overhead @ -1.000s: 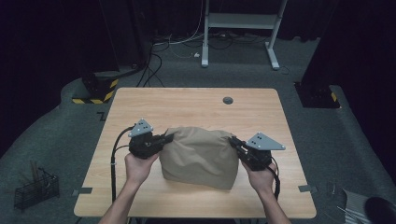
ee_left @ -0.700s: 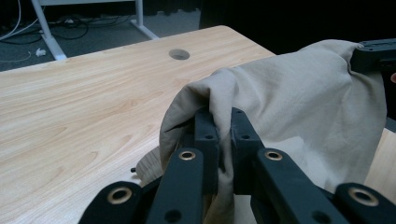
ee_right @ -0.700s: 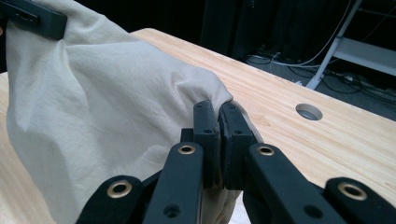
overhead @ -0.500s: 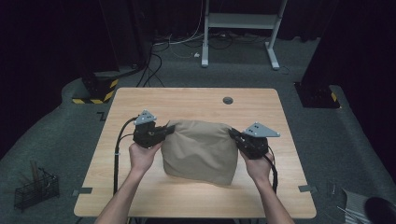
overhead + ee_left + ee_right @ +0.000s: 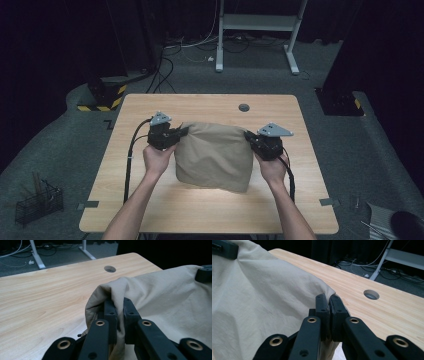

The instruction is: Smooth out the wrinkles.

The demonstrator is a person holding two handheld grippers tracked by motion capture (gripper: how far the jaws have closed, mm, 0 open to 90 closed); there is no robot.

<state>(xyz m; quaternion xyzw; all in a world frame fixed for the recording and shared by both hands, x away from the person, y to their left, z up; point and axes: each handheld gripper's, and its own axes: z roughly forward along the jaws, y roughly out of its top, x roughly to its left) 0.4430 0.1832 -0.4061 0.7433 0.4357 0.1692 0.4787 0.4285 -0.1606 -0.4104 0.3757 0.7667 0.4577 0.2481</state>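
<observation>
While the person's forearms reach in from the near edge of the bench (image 5: 210, 212), each hand holds a claw clamped on one top corner of a tan cloth (image 5: 215, 155). The left claw (image 5: 181, 133) has its jaws pressed together on a bunched fold of the fabric, plain in the left gripper view (image 5: 117, 306). The right claw (image 5: 248, 136) likewise pinches the opposite corner (image 5: 329, 298). Between them the cloth hangs as a doubled, puffed sheet over the middle of the bench, its lower edge resting on the wood. By my reading the corners are gathered and a fold is underway, but the cloth is not yet laid flat or smoothed, and both claws have yet to let go. Farther off sits a round cable hole (image 5: 243, 107), then the dark floor with cables (image 5: 170, 65) and a white frame (image 5: 260, 22). No brand, label or writing can be read anywhere.
</observation>
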